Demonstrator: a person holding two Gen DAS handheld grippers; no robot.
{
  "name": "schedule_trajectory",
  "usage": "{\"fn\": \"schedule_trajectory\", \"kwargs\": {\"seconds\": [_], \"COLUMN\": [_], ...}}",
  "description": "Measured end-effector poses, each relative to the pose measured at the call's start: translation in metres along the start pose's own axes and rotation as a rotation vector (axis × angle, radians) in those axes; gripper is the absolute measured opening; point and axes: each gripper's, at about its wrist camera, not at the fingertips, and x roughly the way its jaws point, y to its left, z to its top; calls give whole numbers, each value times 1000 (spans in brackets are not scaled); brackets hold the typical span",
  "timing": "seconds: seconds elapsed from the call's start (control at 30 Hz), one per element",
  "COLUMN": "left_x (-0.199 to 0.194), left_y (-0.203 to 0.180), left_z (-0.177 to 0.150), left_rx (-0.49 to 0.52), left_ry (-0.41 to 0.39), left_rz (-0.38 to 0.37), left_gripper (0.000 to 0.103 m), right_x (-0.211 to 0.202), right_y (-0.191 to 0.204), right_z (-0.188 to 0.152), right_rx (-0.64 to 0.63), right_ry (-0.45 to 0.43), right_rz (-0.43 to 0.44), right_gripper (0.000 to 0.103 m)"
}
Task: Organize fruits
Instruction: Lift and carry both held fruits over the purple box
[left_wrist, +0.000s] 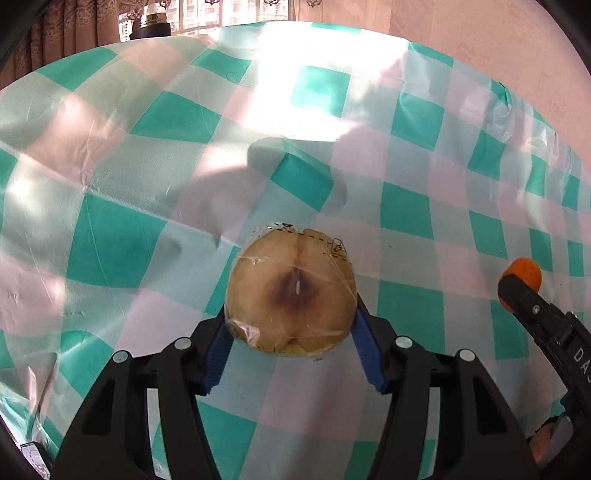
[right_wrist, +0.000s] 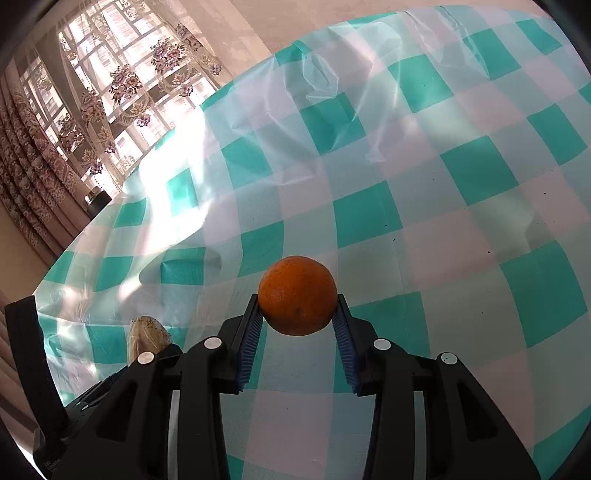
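Observation:
My left gripper (left_wrist: 291, 321) is shut on a yellow-brown pear wrapped in clear film (left_wrist: 291, 291), with a dark bruise on its end, held above the checked tablecloth (left_wrist: 147, 147). My right gripper (right_wrist: 297, 314) is shut on an orange (right_wrist: 297, 295), also held above the cloth. In the left wrist view the orange (left_wrist: 526, 271) and the right gripper show at the right edge. In the right wrist view the wrapped pear (right_wrist: 147, 334) shows at the lower left, behind the left gripper's body.
The table carries a teal, white and pink checked cloth (right_wrist: 443, 184) under clear plastic. A window with floral curtains (right_wrist: 92, 92) and a dark pot (left_wrist: 151, 27) lie beyond the far table edge. A pink wall (left_wrist: 480, 33) stands behind.

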Motion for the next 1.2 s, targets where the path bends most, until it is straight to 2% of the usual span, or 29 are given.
{"fn": "schedule_trajectory", "kwargs": {"seconds": [0.13,0.3,0.5,0.57,0.73,0.83,0.93,1.2], "left_x": [-27,-42,-30,-24,-23,-24,-28,-64], "left_y": [5,11,8,12,10,11,12,24], "left_z": [-42,-62,-56,-55,-54,-54,-58,-95], "left_rx": [-29,-82,-87,-102,-88,-98,-94,-42], "left_ry": [-1,-30,-17,16,12,8,23,7], "left_rz": [-80,-120,-129,-147,-140,-137,-145,-188], "left_gripper": [59,59,59,59,59,59,59,59], "right_x": [1,1,2,1,1,0,-16,-90], "right_y": [1,1,0,0,1,0,0,3], "right_z": [0,0,0,0,-1,-3,-15,-79], "right_rx": [-4,-4,0,1,-7,7,12,-12], "right_ry": [4,7,6,3,8,23,-3,-47], "right_rz": [1,-5,-16,-16,-22,-67,-85,-120], "right_gripper": [39,39,39,39,39,39,39,39]}}
